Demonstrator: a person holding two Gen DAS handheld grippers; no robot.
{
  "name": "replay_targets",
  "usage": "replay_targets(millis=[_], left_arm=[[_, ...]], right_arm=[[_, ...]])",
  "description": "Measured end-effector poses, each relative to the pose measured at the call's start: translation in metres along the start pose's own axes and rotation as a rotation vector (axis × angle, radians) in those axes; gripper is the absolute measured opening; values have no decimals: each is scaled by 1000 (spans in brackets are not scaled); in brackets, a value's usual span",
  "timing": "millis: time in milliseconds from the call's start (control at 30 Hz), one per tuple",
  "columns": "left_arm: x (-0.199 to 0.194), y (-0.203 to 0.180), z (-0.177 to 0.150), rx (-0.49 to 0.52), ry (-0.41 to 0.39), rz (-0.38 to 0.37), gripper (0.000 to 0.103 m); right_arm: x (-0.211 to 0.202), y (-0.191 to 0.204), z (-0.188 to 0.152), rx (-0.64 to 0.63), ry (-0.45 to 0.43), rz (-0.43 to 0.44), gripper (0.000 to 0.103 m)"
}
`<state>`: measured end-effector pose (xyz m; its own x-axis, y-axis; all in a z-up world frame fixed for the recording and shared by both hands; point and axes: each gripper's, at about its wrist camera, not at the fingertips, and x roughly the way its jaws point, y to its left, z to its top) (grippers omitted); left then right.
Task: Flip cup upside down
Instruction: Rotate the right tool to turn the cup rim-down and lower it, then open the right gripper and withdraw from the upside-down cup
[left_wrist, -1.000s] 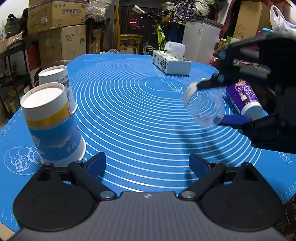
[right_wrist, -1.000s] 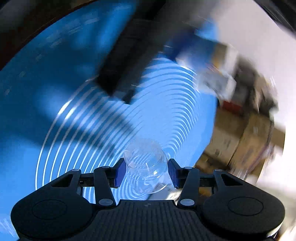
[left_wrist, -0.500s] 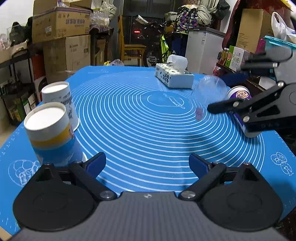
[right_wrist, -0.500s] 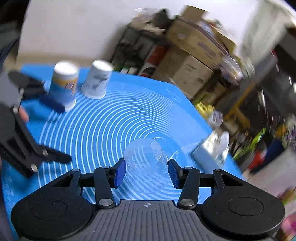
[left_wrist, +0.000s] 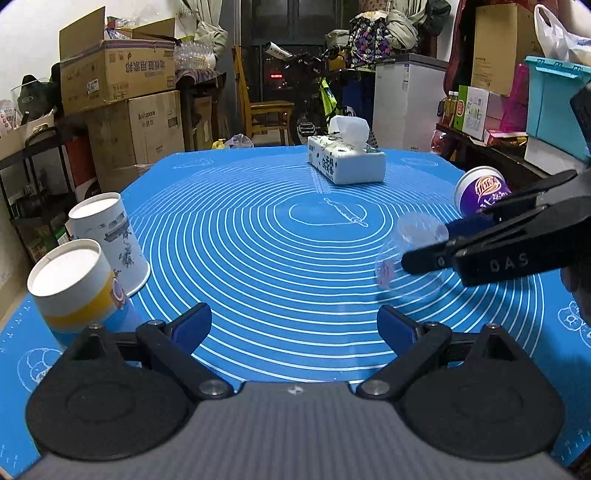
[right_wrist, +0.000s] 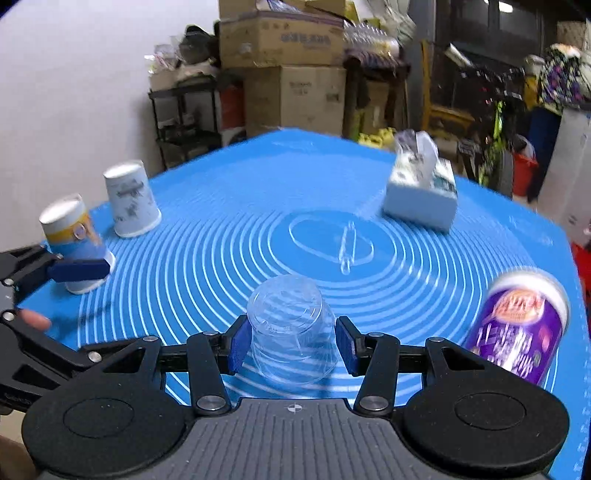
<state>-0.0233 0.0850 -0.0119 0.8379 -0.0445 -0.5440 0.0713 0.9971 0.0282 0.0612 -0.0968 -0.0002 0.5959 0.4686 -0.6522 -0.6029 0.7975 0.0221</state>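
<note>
A clear plastic cup (right_wrist: 291, 328) stands upside down, base up, on or just above the blue mat (right_wrist: 258, 206). My right gripper (right_wrist: 291, 349) is shut on the cup's sides. It also shows in the left wrist view (left_wrist: 410, 258), with the right gripper (left_wrist: 443, 243) reaching in from the right. My left gripper (left_wrist: 293, 325) is open and empty, low over the mat's near edge, beside a yellow and blue paper cup (left_wrist: 74, 291).
Two paper cups stand upside down at the mat's left: the yellow and blue one (right_wrist: 72, 243) and a white one (right_wrist: 131, 199). A purple cup (right_wrist: 521, 325) stands at the right. A tissue box (left_wrist: 345, 160) sits at the back. Boxes and furniture surround the table.
My right gripper has turned the clear cup over from lying sideways in the air to base up, and lowered it to the mat. My left gripper has stayed open near the paper cup.
</note>
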Motion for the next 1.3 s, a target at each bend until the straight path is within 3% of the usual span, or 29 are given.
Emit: replay_targets(millis=[200,467,533,600,800,1100,1300], left_arm=[[-1,-5,-1,31,-2,2,96],[-4,-10,1,44,-11,1,96],[-4,-10,1,44,-10,-3,96],[-5,-9,3,43,-7,-8,96],[-11,-10,7,43,0,-21,96],[-25,-16,5,48,30,-50,96],[-35,-24,1,92,17,-66,96]], right_arm=[[3,-3,-3,23,-4,-6,54],[-4,-3,-4,17,-25,-19,68],[-12,-5,-4,31,-46,-29,80],[-24,-4,-5,33,-75,-41,85],[-59,-1,-16,36,-132,-52,93],[-94,14,-37,54,-199,-63,95],[-105,18,-47,74,-199,-59,95]])
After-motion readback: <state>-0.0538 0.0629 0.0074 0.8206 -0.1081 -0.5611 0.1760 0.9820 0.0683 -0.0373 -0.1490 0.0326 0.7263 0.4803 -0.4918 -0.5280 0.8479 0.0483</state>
